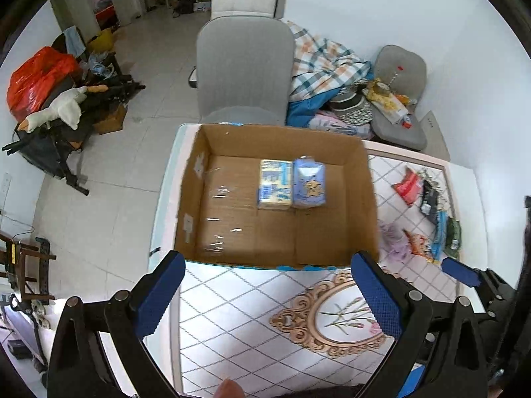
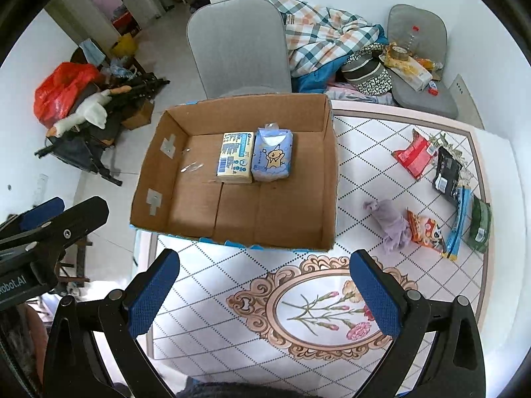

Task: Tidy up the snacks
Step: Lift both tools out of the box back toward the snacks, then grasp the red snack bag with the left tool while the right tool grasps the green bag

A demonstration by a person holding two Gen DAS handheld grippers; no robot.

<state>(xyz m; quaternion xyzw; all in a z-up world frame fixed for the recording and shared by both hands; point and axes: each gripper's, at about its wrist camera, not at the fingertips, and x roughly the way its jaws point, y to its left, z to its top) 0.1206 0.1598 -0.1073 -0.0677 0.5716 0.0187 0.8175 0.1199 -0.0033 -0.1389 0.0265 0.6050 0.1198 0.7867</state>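
The left gripper is held with its jaws wide apart and nothing between them, above the patterned tablecloth. Just ahead of its fingertips the near wall of an open cardboard box is seen. Inside, ahead of the jaws and toward the far wall, two tissue packs are laid side by side and touching: a yellow-and-blue pack and a pale blue pack with a cartoon bear.

The right gripper is likewise spread wide and empty over the floral medallion. The snacks are found ahead and to the right of its jaws, well apart from the box: a red packet, a black packet, an orange packet, a blue packet and a dark green packet. A crumpled lilac cloth is seen just beside the orange packet.
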